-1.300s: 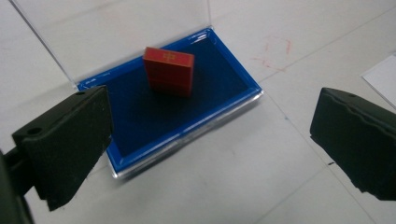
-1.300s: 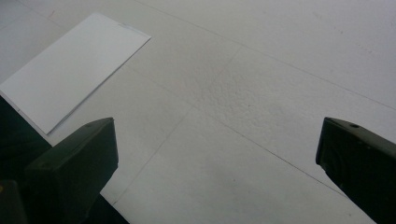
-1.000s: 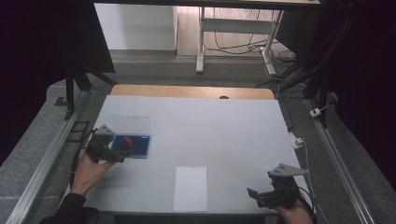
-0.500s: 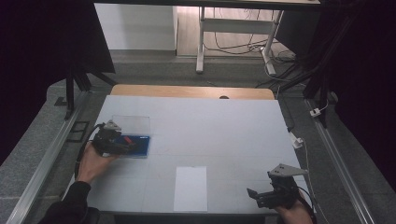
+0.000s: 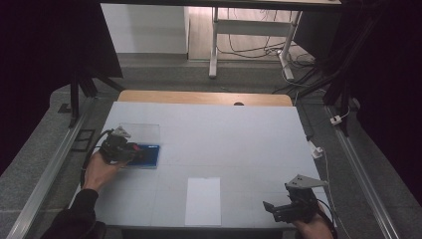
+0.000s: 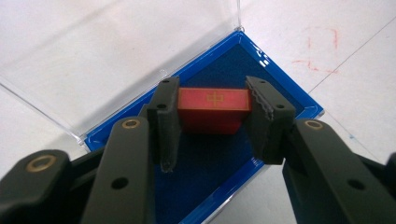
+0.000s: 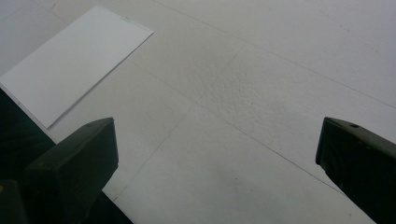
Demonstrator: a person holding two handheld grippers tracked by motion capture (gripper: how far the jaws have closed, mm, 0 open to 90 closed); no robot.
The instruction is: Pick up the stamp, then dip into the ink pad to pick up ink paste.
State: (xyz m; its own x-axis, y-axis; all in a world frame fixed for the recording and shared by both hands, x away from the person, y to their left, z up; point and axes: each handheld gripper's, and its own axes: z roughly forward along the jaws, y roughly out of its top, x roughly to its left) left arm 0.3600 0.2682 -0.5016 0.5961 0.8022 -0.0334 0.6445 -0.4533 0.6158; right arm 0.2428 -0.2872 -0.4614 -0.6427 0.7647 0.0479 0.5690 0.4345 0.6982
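High view: near the desk's [image 5: 209, 144] left edge, the left gripper [image 5: 133, 153] sits over the blue case [image 5: 149, 155], apparently inside it.

Left gripper view: its jaws have just been closing and now pinch the red block [image 6: 212, 109] above the case's blue lining; a shallow hold could let it slip, or drag the case along.

Right gripper view: the right gripper [image 7: 215, 154] gapes wide, empty, near the white sheet [image 7: 74, 60].

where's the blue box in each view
High view: blue box at left-middle of the table, beside the left claw.
Left gripper view: centre of the picture, a red block clamped over it.
Right gripper view: not in it.
Shared landmark: the clear lid.
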